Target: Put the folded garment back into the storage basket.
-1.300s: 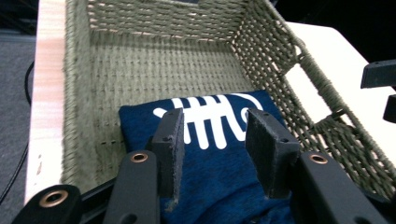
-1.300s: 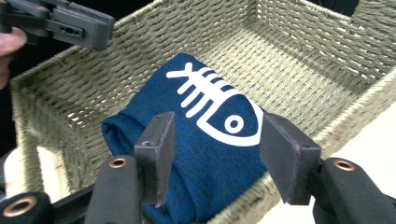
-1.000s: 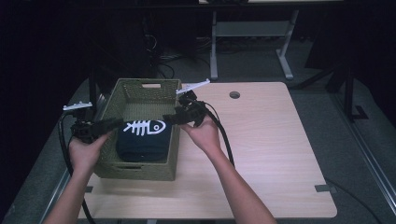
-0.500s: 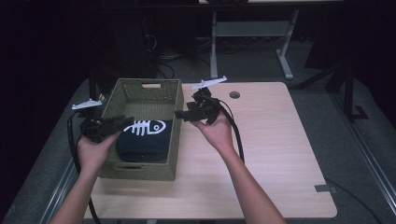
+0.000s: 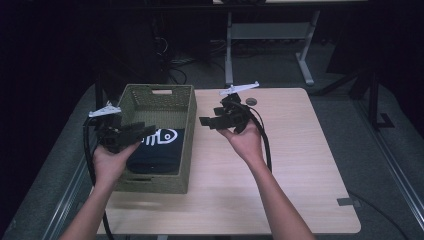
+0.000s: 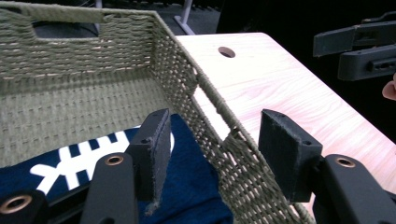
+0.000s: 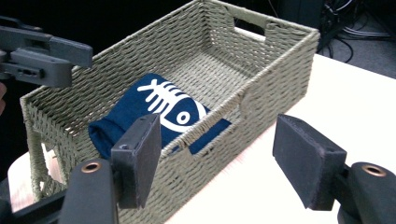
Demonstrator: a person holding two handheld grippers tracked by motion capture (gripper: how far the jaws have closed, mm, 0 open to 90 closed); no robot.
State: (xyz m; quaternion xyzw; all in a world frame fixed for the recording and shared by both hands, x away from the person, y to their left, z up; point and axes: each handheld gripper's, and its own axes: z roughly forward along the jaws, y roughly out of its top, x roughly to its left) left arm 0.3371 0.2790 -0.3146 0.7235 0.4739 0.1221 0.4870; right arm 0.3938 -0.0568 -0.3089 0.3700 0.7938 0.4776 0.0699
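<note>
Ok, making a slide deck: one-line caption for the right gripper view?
Open right gripper faces a woven basket holding a folded navy cloth with a white fish-skeleton print.

Both grippers have lifted up and apart from over the woven basket (image 5: 186, 120): the left gripper (image 5: 142, 131) has drawn back toward its left rim, and the right gripper (image 5: 207, 121) now hovers over the table (image 5: 300, 165), jaws spread.
</note>
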